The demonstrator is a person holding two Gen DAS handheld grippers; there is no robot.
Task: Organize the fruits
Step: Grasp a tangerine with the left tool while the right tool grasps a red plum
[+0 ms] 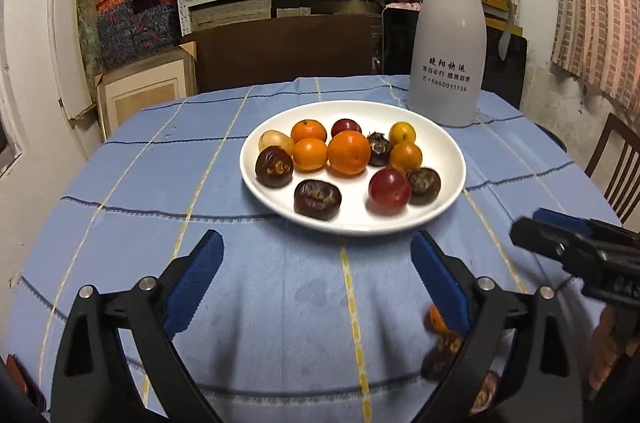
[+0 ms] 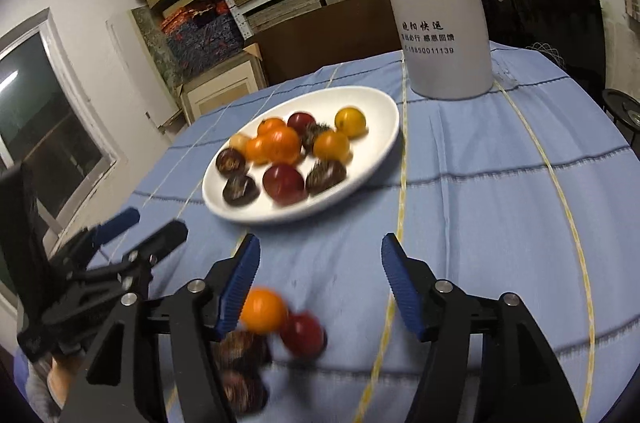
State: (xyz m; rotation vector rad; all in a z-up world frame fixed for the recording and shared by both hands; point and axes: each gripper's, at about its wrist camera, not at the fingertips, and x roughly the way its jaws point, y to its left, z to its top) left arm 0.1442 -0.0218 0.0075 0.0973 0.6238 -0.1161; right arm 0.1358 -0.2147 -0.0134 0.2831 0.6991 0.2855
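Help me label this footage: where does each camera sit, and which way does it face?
Left wrist: on the left gripper, looking across the blue tablecloth at the white plate; the right gripper enters at right.
Right wrist: on the right gripper, facing plate and white jug; loose fruit near its fingers, left gripper at left.
Shared: plate, jug, shelves.

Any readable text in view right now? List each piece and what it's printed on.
All on the white thermos jug:
"晚阳快递": top line, larger characters.
"言出必行 感恩回馈": second line, small, so my reading is unsure.
"15850011139": number on the bottom line.
Embossed letters on the right gripper: too blurred to read.
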